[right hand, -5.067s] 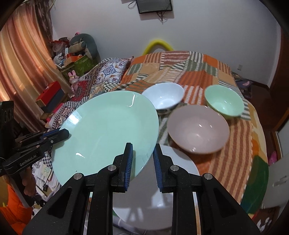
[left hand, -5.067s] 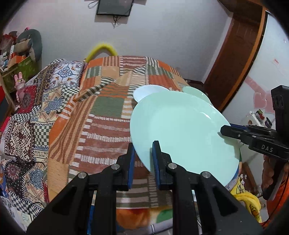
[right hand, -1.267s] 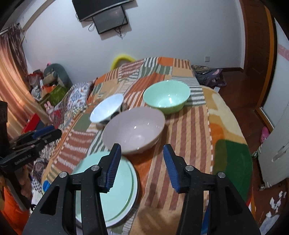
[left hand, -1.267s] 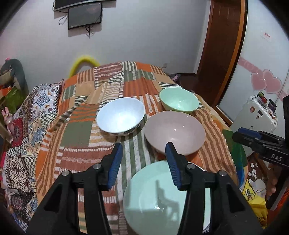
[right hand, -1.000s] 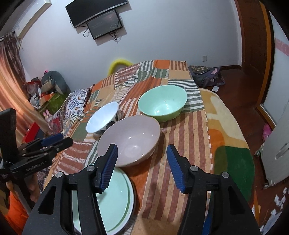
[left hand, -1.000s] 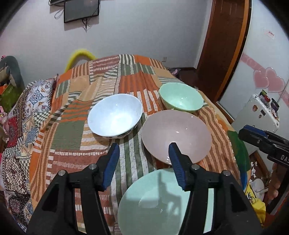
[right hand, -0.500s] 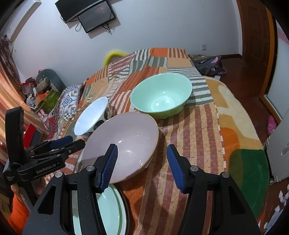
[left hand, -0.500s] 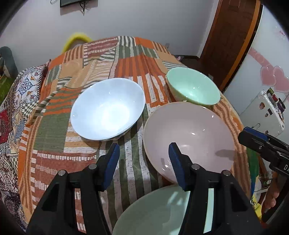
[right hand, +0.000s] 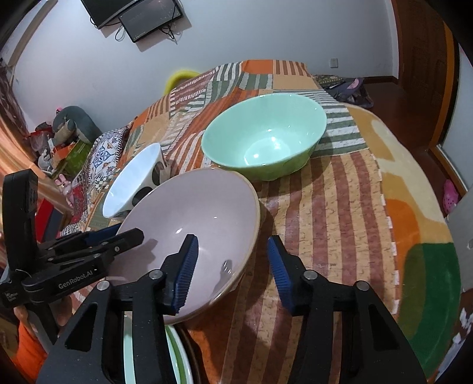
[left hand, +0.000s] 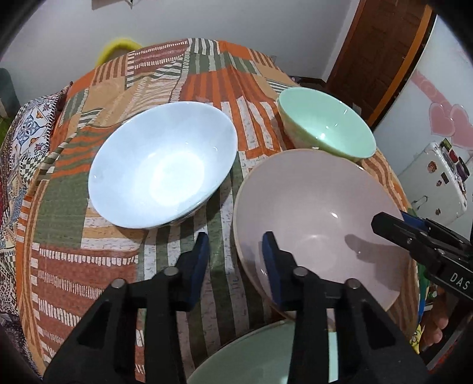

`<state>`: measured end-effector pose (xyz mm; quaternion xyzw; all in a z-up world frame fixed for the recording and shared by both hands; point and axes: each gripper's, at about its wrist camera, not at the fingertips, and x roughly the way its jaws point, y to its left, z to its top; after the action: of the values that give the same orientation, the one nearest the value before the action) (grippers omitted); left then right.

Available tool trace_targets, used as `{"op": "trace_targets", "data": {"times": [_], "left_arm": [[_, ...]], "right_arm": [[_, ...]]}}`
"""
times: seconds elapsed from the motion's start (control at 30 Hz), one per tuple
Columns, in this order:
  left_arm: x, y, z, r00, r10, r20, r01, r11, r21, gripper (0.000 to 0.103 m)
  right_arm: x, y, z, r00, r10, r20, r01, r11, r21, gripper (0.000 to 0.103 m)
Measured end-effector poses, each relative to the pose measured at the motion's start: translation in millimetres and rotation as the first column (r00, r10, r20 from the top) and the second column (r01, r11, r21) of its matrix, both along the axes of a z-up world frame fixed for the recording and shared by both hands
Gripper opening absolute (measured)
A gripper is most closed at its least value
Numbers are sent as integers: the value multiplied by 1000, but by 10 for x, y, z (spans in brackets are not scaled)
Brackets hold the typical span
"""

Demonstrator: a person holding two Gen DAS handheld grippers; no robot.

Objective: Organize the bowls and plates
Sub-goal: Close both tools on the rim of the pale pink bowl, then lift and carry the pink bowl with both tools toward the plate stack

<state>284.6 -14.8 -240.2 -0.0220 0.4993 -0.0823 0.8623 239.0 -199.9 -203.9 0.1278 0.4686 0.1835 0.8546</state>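
A wide pink bowl (left hand: 319,212) (right hand: 192,212) sits on the patchwork cloth, with a white bowl (left hand: 159,168) (right hand: 130,177) to its left and a green bowl (left hand: 325,127) (right hand: 263,133) behind it. My left gripper (left hand: 236,260) straddles the pink bowl's left rim, one finger inside and one outside; its jaws are closing with gaps still showing. My right gripper (right hand: 232,260) straddles the bowl's right rim the same way, also closing without pressing. Each gripper shows in the other's view: the right gripper (left hand: 414,233) and the left gripper (right hand: 118,239). A pale green plate (left hand: 266,354) (right hand: 147,354) lies just below the pink bowl.
The striped patchwork cloth (left hand: 88,260) covers a round table whose edge falls away on the right (right hand: 414,206). A white case with stickers (left hand: 437,189) and a wooden door (left hand: 384,53) stand to the right. Screens (right hand: 142,17) hang on the wall; clutter (right hand: 68,133) sits far left.
The green plate both grippers held has been set down. Since then both grippers dropped and moved forward to the pink bowl's rims, and their jaws have narrowed.
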Motion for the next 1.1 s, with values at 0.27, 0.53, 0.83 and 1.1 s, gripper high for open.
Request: {"op": "trace_targets", "data": {"times": [0.27, 0.53, 0.83, 1.1], "left_arm": [[28, -87, -51, 999, -38, -11, 38, 999, -4, 16], [-1, -113, -7, 999, -37, -12, 37, 999, 4, 16], [-134, -184, 174, 998, -57, 12, 57, 998, -3, 16], [-347, -229, 430, 996, -74, 48, 74, 997, 0, 16]], "right_arm": [[10, 63, -62, 1000, 17, -16, -17, 1000, -21, 28], [22, 79, -44, 999, 17, -34, -18, 999, -40, 27], [-17, 32, 7, 999, -3, -41, 1, 999, -48, 27], [-170, 16, 223, 1000, 4, 3, -4, 998, -65, 27]]}}
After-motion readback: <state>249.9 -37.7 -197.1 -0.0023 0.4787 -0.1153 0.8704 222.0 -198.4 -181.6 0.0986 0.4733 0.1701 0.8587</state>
